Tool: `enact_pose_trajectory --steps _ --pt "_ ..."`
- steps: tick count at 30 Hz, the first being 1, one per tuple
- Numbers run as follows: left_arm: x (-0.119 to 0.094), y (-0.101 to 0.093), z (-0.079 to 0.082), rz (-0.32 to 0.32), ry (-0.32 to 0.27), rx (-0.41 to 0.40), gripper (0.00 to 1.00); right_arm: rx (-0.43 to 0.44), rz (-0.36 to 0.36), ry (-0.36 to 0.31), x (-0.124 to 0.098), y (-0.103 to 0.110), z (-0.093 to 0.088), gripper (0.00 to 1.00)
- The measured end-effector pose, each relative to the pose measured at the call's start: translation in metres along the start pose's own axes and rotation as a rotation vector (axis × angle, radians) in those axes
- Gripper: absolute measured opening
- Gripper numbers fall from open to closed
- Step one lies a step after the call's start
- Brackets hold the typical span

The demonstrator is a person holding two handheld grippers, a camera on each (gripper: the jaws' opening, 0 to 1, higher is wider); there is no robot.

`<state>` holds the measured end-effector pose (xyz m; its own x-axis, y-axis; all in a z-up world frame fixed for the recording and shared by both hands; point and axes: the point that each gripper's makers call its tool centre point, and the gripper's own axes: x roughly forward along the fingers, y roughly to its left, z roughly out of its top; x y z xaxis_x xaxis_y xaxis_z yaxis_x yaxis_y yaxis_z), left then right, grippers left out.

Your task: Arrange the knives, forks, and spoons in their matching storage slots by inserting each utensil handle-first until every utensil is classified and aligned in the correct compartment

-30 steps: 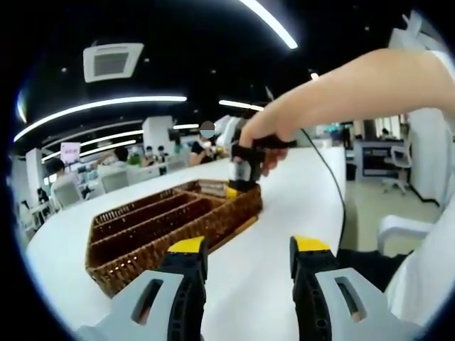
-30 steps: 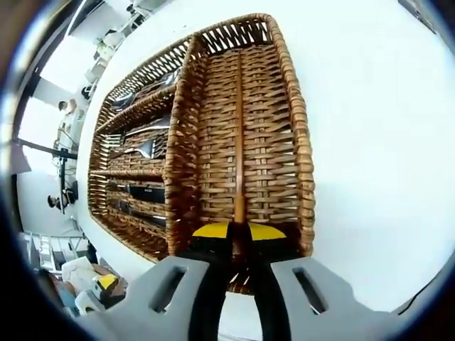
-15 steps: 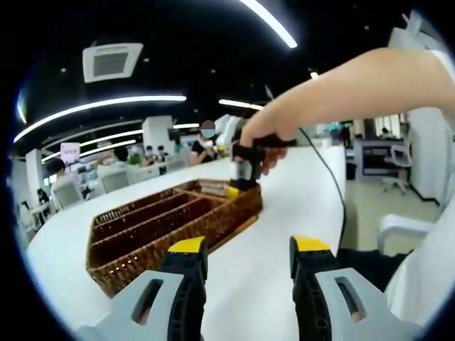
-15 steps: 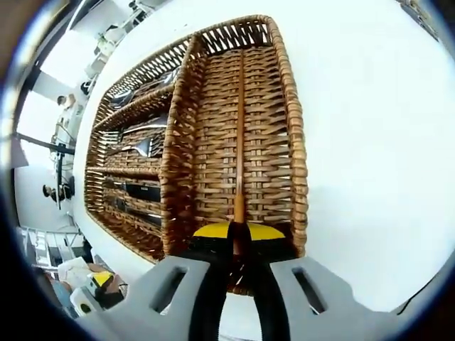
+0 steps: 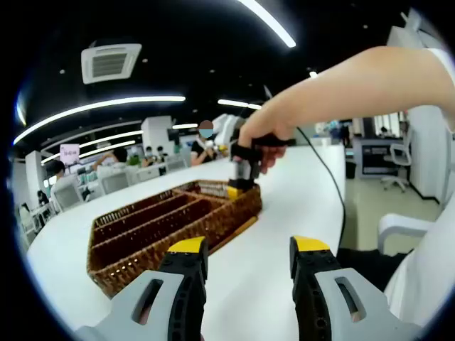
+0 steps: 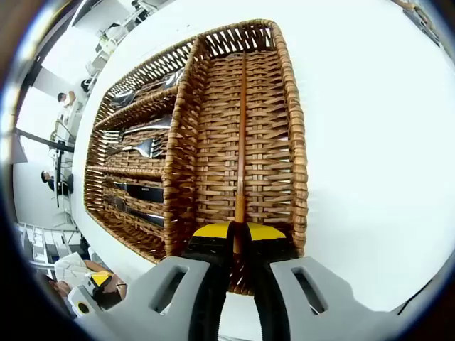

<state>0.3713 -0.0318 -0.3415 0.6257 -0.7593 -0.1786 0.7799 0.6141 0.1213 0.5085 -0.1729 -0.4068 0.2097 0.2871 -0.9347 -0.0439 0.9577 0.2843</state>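
Right tongs (image 6: 238,240) lowering a wooden-handled utensil (image 6: 241,135) into the basket's (image 6: 298,170) wide end slot

They are clenched on the utensil's near end, holding it lengthwise so it should settle along the slot. Spoons (image 6: 135,94), forks (image 6: 138,148) and knives (image 6: 138,192) lie in the side compartments. The left tongs (image 5: 242,254) hang released over the white worktop (image 5: 284,206), clear of the basket (image 5: 170,227).

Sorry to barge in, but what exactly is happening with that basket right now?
A person is sorting cutlery into a wicker basket on a white table. The right gripper is shut on a thin brown stick lying along the wide end compartment. Forks and spoons lie in the narrow slots. The left gripper is open over the table.
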Motion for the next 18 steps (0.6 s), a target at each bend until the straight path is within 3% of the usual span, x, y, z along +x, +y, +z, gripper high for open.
enact_pose_trajectory --steps 8,18 --pt "0.000 -0.001 -0.003 -0.002 0.003 -0.002 0.46 -0.035 -0.034 -0.043 -0.007 -0.006 0.013 0.07" --pt "-0.001 0.000 -0.003 0.001 0.002 -0.005 0.46 -0.073 -0.053 -0.067 -0.001 -0.004 0.015 0.08"
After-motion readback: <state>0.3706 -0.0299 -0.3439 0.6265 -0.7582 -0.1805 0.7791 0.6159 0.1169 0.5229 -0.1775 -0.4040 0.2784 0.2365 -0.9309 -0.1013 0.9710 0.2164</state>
